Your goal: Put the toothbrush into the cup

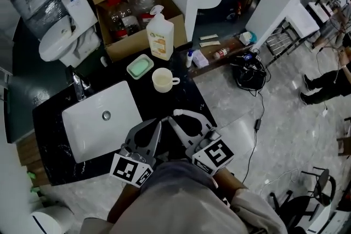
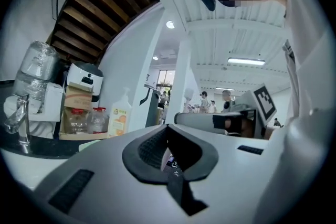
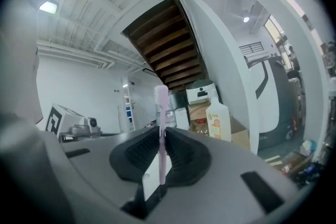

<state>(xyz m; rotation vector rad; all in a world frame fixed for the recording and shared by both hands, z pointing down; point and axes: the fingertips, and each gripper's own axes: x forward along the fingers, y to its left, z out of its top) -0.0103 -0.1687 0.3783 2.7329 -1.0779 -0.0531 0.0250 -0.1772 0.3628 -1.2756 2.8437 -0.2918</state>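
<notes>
A pale pink toothbrush (image 3: 160, 128) stands upright between the jaws of my right gripper (image 3: 161, 145), which is shut on its handle; the brush head sticks up above the jaws. In the head view my right gripper (image 1: 175, 118) hovers over the black counter's front part, a short way in front of the cream cup (image 1: 163, 80). The cup stands upright with its handle to the right. My left gripper (image 1: 158, 126) is just left of the right one, near the sink's right edge. Its jaws (image 2: 168, 150) are shut with nothing in them.
A white sink (image 1: 101, 118) with a tap (image 1: 78, 85) fills the counter's left. Behind the cup sit a green soap dish (image 1: 140, 66), a soap bottle (image 1: 160, 35) and a cardboard box (image 1: 123, 44) of jars. The counter's edge (image 1: 208, 104) runs on the right.
</notes>
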